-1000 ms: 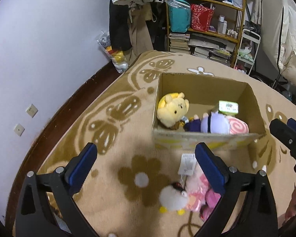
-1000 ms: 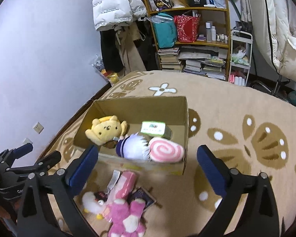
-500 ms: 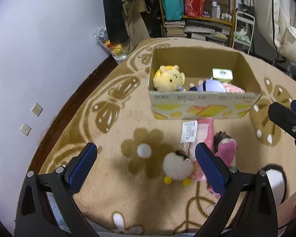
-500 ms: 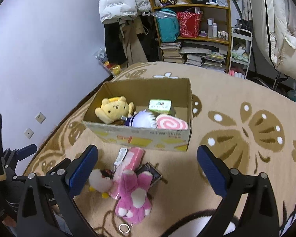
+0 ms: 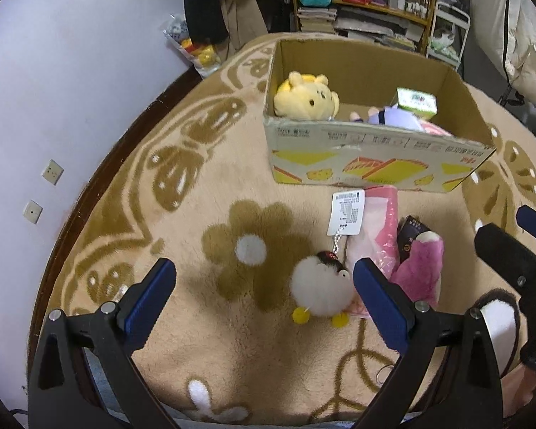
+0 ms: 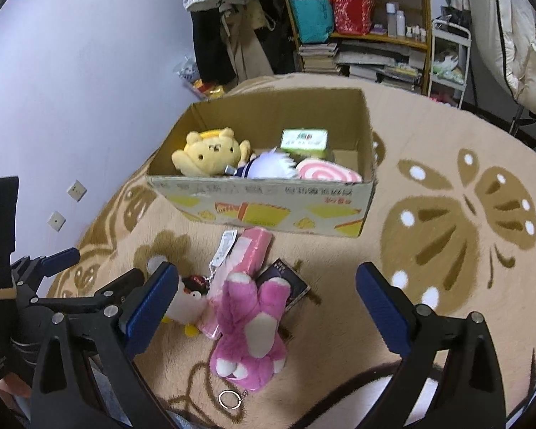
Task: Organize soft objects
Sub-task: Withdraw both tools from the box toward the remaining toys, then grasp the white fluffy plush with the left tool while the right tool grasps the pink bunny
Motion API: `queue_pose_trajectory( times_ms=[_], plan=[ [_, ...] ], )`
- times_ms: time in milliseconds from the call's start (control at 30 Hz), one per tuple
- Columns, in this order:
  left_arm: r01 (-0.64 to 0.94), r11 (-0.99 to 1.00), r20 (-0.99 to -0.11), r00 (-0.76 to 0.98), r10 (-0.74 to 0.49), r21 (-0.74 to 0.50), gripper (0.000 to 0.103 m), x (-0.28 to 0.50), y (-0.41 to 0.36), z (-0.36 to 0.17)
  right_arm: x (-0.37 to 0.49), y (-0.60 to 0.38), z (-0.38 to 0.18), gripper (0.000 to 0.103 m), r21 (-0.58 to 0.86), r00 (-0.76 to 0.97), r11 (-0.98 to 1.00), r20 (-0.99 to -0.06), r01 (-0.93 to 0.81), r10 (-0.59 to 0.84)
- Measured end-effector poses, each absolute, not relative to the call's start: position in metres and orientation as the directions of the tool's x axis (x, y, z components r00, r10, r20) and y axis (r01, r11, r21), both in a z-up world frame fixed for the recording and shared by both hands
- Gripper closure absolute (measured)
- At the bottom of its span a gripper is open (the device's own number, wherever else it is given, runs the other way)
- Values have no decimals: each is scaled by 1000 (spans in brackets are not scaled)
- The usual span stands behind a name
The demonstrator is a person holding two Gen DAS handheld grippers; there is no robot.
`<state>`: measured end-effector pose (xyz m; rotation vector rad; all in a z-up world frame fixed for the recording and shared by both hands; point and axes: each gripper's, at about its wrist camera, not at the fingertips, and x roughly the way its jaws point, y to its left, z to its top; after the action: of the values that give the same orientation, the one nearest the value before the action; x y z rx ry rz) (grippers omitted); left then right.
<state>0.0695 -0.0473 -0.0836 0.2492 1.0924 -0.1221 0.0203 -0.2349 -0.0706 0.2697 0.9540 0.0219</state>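
Pink plush bear (image 6: pixel 250 325) lies on the rug (image 6: pixel 446 214) between and just ahead of the right claw (image 6: pixel 266 300), nearer its left finger; both fingers stand wide apart, released and holding nothing. The bear's long axis runs away from the claw toward the cardboard box (image 6: pixel 268 207), feet nearest the claw, with a key ring (image 6: pixel 229 399) at that end. A white fluffy chick (image 5: pixel 319 291) sits ahead of the left claw (image 5: pixel 264 298), just beside its right finger; this claw is also spread open and empty. A pink packet (image 5: pixel 375 228) with a white tag (image 5: pixel 346 212) lies lengthwise toward the box, touching the bear and chick. Bare rug lies open to the right of the bear and left of the chick. The box's near wall stands beyond the toys, with a yellow plush (image 6: pixel 211 157) inside.
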Motion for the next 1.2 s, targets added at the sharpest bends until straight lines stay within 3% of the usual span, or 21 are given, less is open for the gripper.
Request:
queue_pose_trajectory(
  times_ms=[500,933,1100,1200],
  plan=[
    [241,963,-945,323,41,124,4,92,-52,-123,37,-227,-102,21,279,492,956,-848,93,200],
    [244,965,-973,226,40,96,4,105,-57,-156,57,-230,-136,22,328,409,938,-876,115,256],
    [260,961,-977,209,38,93,4,106,-63,-164,60,-225,-145,44,333,382,936,-884,113,269],
    [264,960,-978,204,37,91,4,108,-64,-167,61,-223,-147,47,335,379,936,-885,111,271]
  ],
)
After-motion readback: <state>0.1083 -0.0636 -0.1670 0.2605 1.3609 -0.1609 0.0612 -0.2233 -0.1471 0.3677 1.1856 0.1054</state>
